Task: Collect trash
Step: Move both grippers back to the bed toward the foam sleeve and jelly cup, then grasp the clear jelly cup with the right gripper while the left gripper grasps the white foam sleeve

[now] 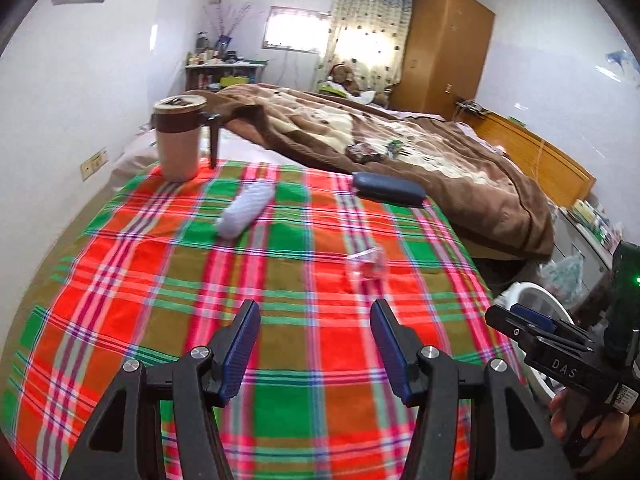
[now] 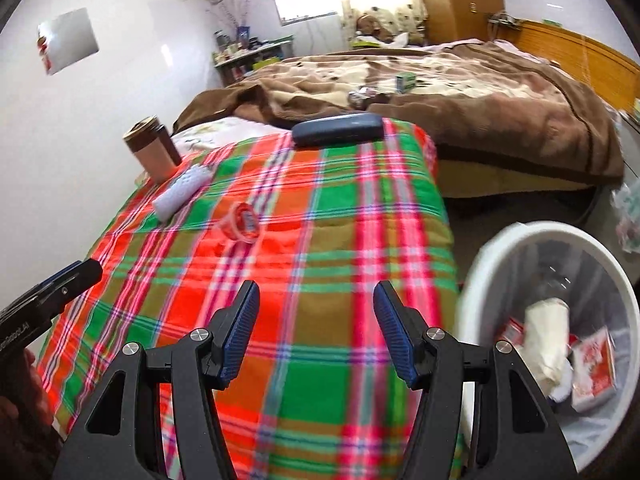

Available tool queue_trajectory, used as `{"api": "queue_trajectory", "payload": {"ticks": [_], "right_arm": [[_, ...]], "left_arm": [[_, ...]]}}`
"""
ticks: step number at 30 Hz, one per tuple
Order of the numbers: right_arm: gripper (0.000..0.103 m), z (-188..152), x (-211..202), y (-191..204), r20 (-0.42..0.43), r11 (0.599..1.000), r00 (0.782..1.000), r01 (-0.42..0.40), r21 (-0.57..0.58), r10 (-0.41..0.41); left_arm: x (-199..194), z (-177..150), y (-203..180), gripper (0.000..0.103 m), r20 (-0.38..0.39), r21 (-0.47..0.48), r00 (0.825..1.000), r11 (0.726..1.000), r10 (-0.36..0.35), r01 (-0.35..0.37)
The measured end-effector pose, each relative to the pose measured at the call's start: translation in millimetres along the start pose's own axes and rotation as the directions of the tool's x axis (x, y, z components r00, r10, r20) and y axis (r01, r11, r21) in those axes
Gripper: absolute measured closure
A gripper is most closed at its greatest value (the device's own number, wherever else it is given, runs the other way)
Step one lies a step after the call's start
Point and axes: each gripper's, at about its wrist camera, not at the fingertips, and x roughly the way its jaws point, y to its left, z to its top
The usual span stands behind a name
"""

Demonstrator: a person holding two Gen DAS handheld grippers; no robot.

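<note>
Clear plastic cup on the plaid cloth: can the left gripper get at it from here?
Probably yes. The left gripper is open and empty, and only bare plaid cloth lies between it and the clear plastic cup.

"DAS" on right tongs (image 1: 520, 330)

Both wrist cams angled down, near, sharing plaid cloth (image 1: 280, 280).

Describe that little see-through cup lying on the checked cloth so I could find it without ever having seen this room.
Start at the red, green and olive plaid cloth covering the table beside the bed. Near its middle, between the white ribbed remote-shaped object and the dark blue oblong case, lies a small clear plastic cup tipped on its side. Only it is transparent, with a red-printed peel lid.
</note>
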Motion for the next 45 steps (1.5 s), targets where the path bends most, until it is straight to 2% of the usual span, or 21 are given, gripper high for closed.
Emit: {"api": "queue_trajectory", "payload": {"ticks": [10, 14, 24, 29, 31, 37, 39, 45], "right_arm": [[0.042, 18.2, 45.1, 34.9, -0.047, 0.996, 0.996, -0.072, -0.048, 0.070], [0.042, 23.2, 63.9, 47.4, -0.066, 0.995, 0.996, -0.068, -0.071, 0.063], [0.042, 37.3, 102.5, 53.1, -0.108, 0.997, 0.991, -0.077, -0.007, 0.076], [0.042, 37.2, 112.2, 58.2, -0.120, 0.997, 0.991, -0.067, -0.024, 0.064], [0.042, 37.4, 109.2, 59.1, -0.093, 0.998, 0.995, -0.050, -0.028, 0.047], [0.043, 35.9, 107.3, 50.8, -0.086, 0.996, 0.993, -0.080, 0.029, 0.082], [0.048, 36.4, 107.7, 51.0, -0.083, 0.998, 0.994, -0.062, 0.025, 0.064], [0.048, 36.2, 105.6, 50.5, -0.076, 0.999, 0.996, -0.037, 0.012, 0.037]], "left_arm": [[26.5, 21.6, 42.1, 0.046, -0.015, -0.045, 0.999, 0.998, 0.033, -0.033], [39.4, 30.3, 56.1, 0.046, -0.021, -0.058, 0.999, 0.997, 0.050, -0.051], [78.6, 48.9, 78.7, 0.046, -0.056, -0.070, 0.996, 0.995, 0.067, -0.071], [97.6, 59.4, 86.7, 0.044, -0.067, -0.081, 0.994, 0.993, 0.081, -0.087], [103.5, 63.0, 90.7, 0.041, -0.069, -0.089, 0.994, 0.992, 0.087, -0.093], [122.0, 70.7, 95.2, 0.041, -0.087, -0.088, 0.993, 0.992, 0.083, -0.091], [127.2, 74.4, 94.0, 0.041, -0.087, -0.076, 0.992, 0.993, 0.087, -0.094], [149.8, 86.8, 88.7, 0.041, -0.102, -0.032, 0.989, 0.994, 0.103, -0.107]]}}
